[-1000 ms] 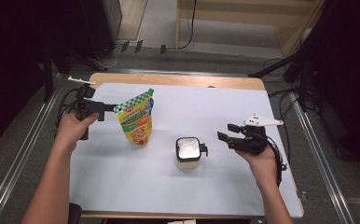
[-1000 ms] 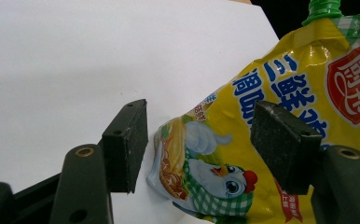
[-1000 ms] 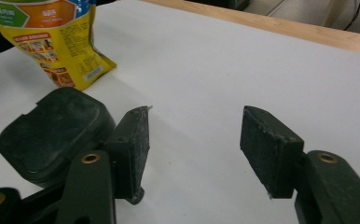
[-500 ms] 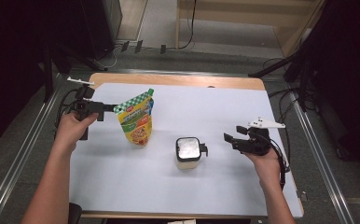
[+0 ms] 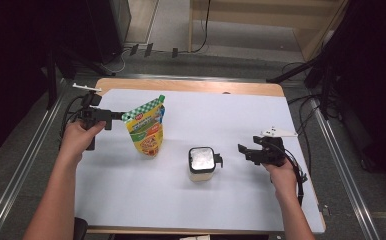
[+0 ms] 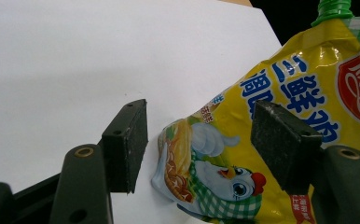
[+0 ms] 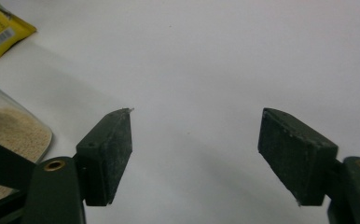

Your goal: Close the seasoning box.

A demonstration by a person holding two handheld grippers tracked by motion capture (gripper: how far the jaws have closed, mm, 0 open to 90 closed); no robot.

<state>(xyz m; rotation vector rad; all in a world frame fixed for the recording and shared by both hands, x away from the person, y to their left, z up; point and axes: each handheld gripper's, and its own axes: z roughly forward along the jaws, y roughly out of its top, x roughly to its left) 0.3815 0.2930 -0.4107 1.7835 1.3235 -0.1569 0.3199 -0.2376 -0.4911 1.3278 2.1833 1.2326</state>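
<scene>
Yellow and green, a stand-up seasoning pouch with a green spout cap stands upright on the white tabletop, at about ten o'clock from the tabletop's middle. Its front carries a cartoon chicken and blue lettering, clear in the left gripper view.

At nine o'clock of the pouch, the left gripper is held level in the person's left hand, its tips reaching the pouch's upper edge. In the left gripper view its jaws stand well apart, with the pouch's lower corner between them; the left-hand pad is clear of the foil, while the right-hand pad lies in front of the printed face, and whether that pad touches it cannot be told. No squeeze shows on the pouch.

Just right of the tabletop's middle stands a small glass jar with a silvery top and a black clasp on its three o'clock side; pale brown granules fill it, as seen at the left edge of the right gripper view.

At three o'clock of the jar, near but apart from it, the right gripper sits low in the right hand, pointing toward the jar. Its jaws have just been opening and stand wide, with bare white tabletop between them and nothing held.
</scene>
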